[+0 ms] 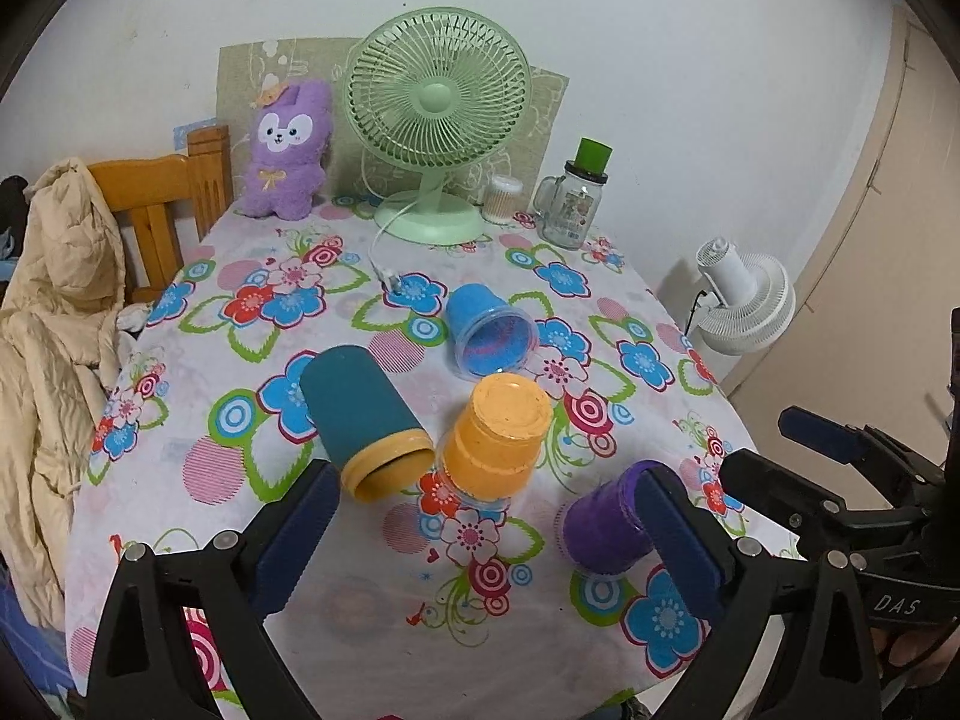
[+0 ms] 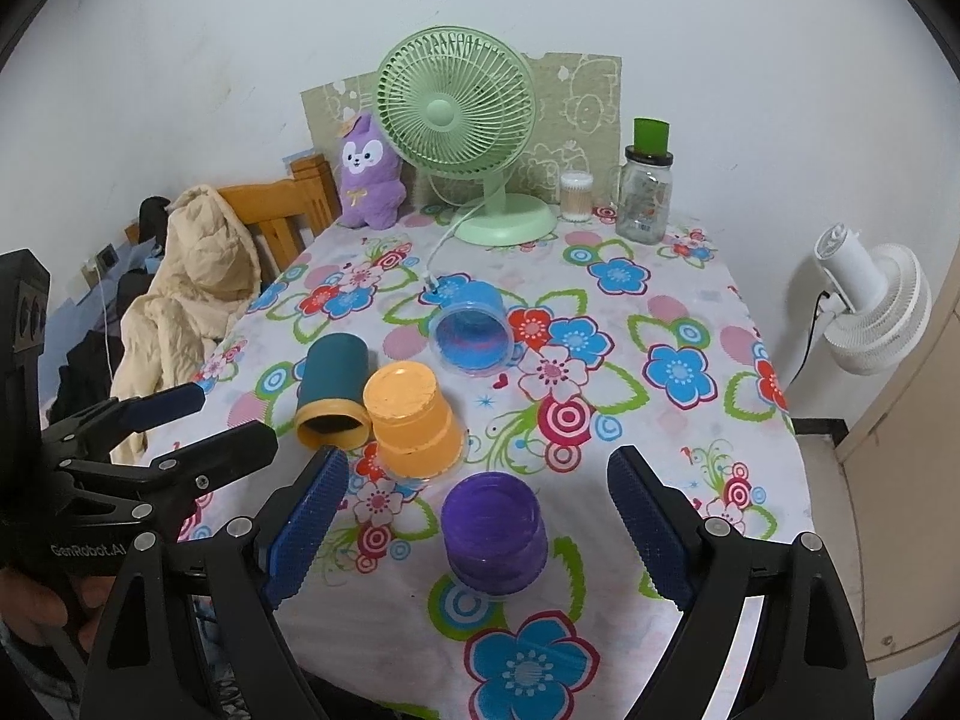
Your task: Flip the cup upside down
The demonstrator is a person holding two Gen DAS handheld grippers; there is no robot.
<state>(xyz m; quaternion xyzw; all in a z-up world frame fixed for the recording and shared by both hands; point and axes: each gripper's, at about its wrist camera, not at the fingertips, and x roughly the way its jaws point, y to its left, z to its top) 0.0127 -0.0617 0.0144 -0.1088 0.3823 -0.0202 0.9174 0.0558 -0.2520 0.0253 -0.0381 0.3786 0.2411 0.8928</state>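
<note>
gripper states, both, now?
Left gripper: open, empty; orange cup ahead between its fingers.
Right gripper: open, empty; purple cup sits between its fingers, untouched.

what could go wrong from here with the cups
The teal cup lies on its side touching the upside-down orange cup; grabbing it may knock the orange one over. The blue cup also lies on its side and could roll when nudged. Both open hand-held grippers, left and right, are close together and might collide.

Soft, even indoor light; sharp centre, strong fisheye bending, perhaps slight softness at edges.
</note>
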